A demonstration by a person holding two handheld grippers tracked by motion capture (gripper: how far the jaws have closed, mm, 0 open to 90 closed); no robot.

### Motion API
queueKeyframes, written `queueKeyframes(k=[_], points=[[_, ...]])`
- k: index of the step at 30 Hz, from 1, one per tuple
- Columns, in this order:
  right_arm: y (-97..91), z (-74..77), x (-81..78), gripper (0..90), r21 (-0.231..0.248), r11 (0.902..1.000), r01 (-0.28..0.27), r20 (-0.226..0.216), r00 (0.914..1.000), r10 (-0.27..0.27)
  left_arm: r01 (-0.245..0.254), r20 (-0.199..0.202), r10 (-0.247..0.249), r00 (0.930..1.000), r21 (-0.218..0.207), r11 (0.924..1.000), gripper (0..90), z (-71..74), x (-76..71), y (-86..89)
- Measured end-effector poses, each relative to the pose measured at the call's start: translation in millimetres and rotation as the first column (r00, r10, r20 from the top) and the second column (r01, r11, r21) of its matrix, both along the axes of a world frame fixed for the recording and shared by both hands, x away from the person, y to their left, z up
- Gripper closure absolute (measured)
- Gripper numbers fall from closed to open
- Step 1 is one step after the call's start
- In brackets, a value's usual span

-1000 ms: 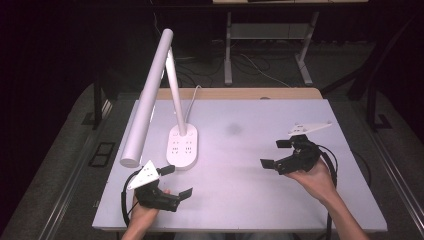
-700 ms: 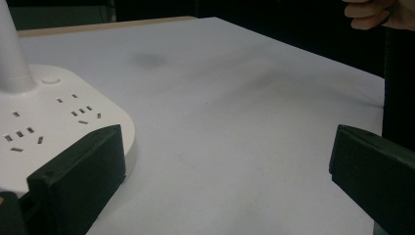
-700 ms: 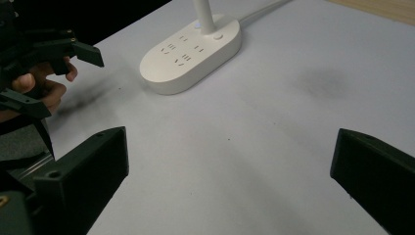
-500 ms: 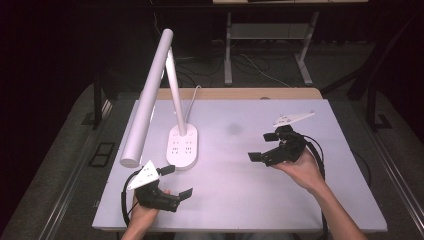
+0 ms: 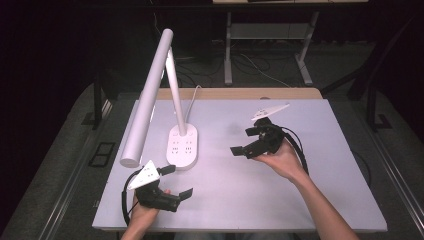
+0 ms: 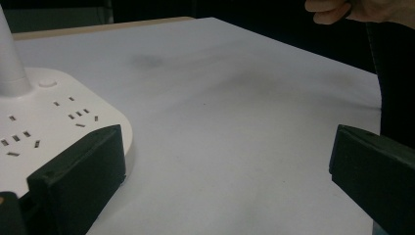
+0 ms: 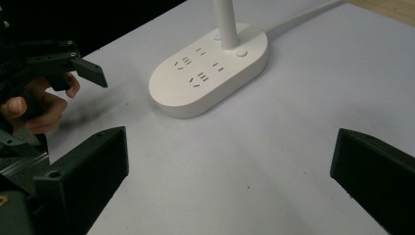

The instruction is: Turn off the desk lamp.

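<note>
Where the white oval plastic lamp base with socket holes point(image 5: 183, 146) stands left of centre on the pale grey table point(image 5: 300, 200), a slim white stem rises from it to a long white tubular lamp head point(image 5: 148, 95), as the high view has it. The right gripper view adds two small round buttons beside the stem and a white cord trailing from the base. Just beside the base's near edge sits the left gripper point(image 5: 172, 182), jaws spread, nothing between them. Well to the base's right hovers the right gripper point(image 5: 246, 141), jaws likewise wide apart and empty, facing the base.
</note>
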State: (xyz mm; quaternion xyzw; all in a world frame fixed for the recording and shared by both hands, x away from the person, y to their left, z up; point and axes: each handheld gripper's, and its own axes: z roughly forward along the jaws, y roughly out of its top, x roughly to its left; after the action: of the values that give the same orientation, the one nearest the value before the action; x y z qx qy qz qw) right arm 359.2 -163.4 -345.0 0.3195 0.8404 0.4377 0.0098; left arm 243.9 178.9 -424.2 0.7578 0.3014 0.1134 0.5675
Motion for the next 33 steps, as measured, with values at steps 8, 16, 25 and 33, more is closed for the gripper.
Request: queueKeyframes(k=[8,16,25,33], points=[[15.4,-1.7,13.6,0.7,0.001,0.9999,-0.016,0.0,0.9999,0.016,0.001,-0.001,-0.001,1.0,-0.006,1.0,0.0,0.1,-0.5,0.3],[30.6,-1.3,27.7,0.8,0.004,0.9997,-0.025,-0.005,0.9997,0.025,0.0,-0.003,0.0,1.0,-0.01,0.9999,0.0,0.1,-0.8,0.4],[51.1,0.8,43.6,0.8,0.0,0.9987,-0.05,-0.001,0.9987,0.05,0.003,-0.003,-0.003,1.0,-0.014,0.9999,0.0,0.1,-1.1,-0.2],[72.2,2.6,57.6,0.8,-0.011,0.998,-0.062,0.004,0.9981,0.062,0.001,-0.003,-0.002,1.0,-0.019,0.9998,0.0,0.7,-1.2,1.8]])
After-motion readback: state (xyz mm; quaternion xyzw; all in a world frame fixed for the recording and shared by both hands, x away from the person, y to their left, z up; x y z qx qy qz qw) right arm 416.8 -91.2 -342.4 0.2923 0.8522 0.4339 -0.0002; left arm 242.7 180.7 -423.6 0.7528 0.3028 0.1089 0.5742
